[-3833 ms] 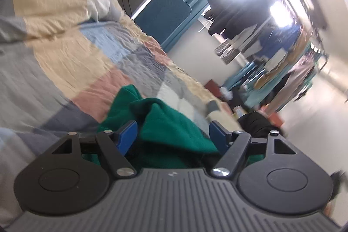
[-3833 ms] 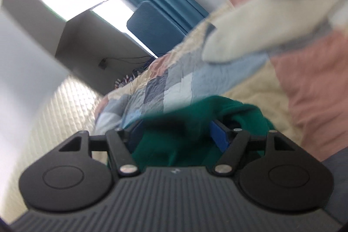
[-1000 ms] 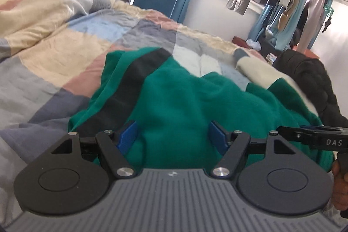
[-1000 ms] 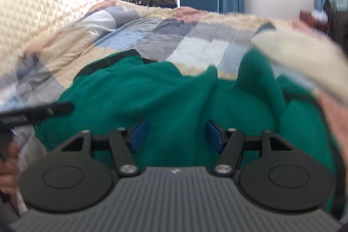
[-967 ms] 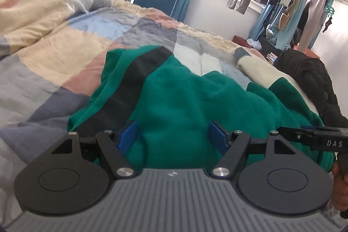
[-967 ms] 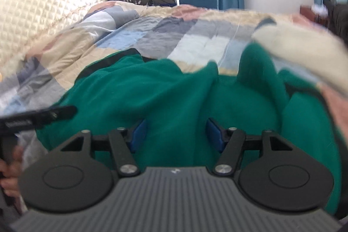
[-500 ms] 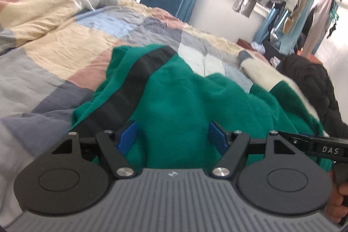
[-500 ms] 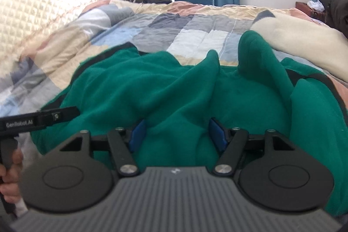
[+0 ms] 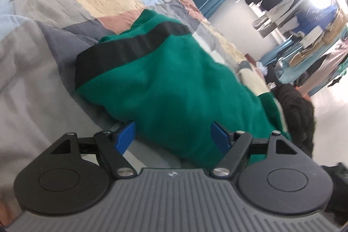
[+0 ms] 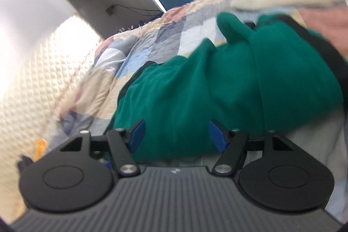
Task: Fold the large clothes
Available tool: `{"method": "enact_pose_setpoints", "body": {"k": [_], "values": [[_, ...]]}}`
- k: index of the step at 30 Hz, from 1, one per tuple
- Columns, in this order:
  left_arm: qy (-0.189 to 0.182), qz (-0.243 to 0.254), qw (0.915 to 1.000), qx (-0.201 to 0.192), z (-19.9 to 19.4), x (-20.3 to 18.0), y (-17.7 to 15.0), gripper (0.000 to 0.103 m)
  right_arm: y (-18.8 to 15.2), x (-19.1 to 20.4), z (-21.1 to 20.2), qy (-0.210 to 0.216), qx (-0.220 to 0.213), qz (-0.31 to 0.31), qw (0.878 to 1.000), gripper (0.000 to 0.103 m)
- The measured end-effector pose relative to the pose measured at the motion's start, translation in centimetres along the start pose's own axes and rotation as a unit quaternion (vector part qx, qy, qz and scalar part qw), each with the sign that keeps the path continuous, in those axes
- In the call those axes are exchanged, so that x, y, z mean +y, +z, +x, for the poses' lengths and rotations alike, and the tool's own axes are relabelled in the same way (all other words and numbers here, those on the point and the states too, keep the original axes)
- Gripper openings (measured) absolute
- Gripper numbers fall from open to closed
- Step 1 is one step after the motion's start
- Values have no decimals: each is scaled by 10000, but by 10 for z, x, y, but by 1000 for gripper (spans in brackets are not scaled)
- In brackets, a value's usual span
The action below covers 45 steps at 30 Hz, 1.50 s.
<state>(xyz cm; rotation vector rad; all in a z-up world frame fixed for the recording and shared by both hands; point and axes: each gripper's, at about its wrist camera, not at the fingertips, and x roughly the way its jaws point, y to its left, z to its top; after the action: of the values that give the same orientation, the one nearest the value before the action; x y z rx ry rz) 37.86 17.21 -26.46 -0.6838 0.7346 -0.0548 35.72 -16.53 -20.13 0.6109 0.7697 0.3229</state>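
We see a green fleece [image 9: 174, 84] w/ a black band [image 9: 130, 47], lying bunched on a patchwork quilt [image 9: 43, 14] on a bed. It sits straight ahead of both grippers, its near edge right at the fingertips. In the left wrist view the fleece runs long from the lower right up to the upper left, black band at the far left end; the view is tilted. The left gripper [image 9: 173, 137] has its jaws wide — they have just been opening a bit further — and the fleece edge lies between the blue pads [image 9: 125, 136], which don't seem to press it. In the right wrist view the right gripper [image 10: 175, 136] also stands fairly wide, green cloth between its pads but no pinch we can make out; that view is blurred. Both hands look about equally near, left toward the band end, right toward the other end. Our guess: next move is a pinch on that near edge, approx. one gripper per end.
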Motion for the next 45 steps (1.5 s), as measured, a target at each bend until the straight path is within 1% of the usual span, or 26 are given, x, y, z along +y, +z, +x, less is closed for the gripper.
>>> {"method": "enact_pose_setpoints", "body": {"k": [2,3,4,6,10,12,14,16,17,20,21,24,28,30,33,37,39,41,42,44,45], "values": [[122,56,9999,15,8,0,-3,81,-6,-12,-1,158,29,496,9986,68],[129,5,9999,52,12,1,-4,82,-8,-19,1,193,74,763,9969,76],[104,-71,9999,81,15,2,-4,83,-10,-26,2,249,110,1053,9941,90],[36,-192,9998,102,19,4,-4,85,-13,-42,11,423,187,1700,9844,96],[18,-210,9997,86,22,4,-5,87,-15,-73,31,597,275,2668,9615,96],[1,-249,9996,89,24,3,-5,88,-17,-86,40,521,242,3053,9505,96],[-13,-275,9996,114,26,4,-4,89,-19,-95,47,348,144,3326,9423,96],[-37,-345,9993,151,28,5,-3,90,-20,-102,52,302,9,3543,9347,96],[-53,-376,9991,174,29,6,-2,90,-20,-104,55,316,-54,3596,9325,96],[-88,-450,9987,216,32,7,-1,92,-16,-103,65,389,-133,3540,9343,97],[-97,-471,9986,226,32,7,-1,92,-15,-102,68,424,-148,3529,9346,99],[-164,-613,9977,256,32,10,0,93,-11,-100,78,547,-171,3572,9323,99],[-415,-1077,9930,240,30,21,4,93,-5,-107,72,722,-257,3637,9283,99],[-450,-1284,9905,191,29,26,7,93,-4,-108,65,854,-351,3649,9265,99],[-501,-1736,9835,59,27,38,11,94,-3,-107,58,950,-439,3631,9259,99],[-505,-2332,9711,-7,30,57,15,94,-5,-114,63,879,-471,3770,9208,98],[-506,-2555,9655,-30,34,64,16,94,-7,-116,60,769,-523,3769,9216,98],[-608,-2701,9609,32,43,67,18,94,-9,-118,55,585,-602,3779,9220,98],[-653,-2759,9589,96,49,68,19,94,-10,-120,53,506,-659,3806,9210,96],[-726,-2914,9537,176,61,68,22,94,-12,-123,53,470,-744,3863,9182,96],[-749,-2950,9524,197,68,69,24,94,-11,-124,56,478,-740,3841,9191,95]]}}
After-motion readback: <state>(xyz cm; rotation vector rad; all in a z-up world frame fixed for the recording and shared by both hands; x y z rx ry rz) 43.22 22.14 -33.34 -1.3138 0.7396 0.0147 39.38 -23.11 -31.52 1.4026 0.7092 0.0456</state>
